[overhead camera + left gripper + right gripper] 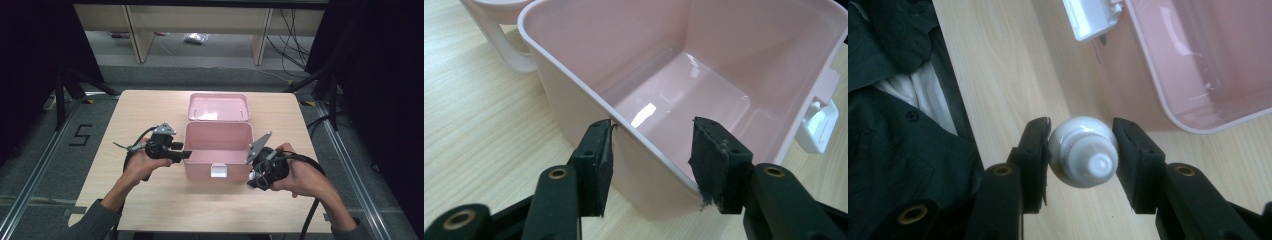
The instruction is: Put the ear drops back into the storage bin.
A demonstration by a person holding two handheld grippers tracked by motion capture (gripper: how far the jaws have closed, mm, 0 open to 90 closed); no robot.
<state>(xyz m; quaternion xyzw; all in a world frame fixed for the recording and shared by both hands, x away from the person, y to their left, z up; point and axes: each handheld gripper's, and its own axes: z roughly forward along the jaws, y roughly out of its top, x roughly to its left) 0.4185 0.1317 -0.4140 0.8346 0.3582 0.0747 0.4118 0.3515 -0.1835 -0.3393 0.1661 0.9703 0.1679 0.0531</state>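
- Bottle (1083,157) clamped in our right gripper (1081,134), nozzle toward its camera, just off the pink box's (218,150) front-right corner.
- Left gripper (651,145) straddles the box's left wall, pads not pressing.
- Box cavity lies left of the bottle.

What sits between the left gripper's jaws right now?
The near wall of the pink box: in the left gripper view, the left gripper straddles its rim, one jaw outside, one inside. The pads don't visibly press it.
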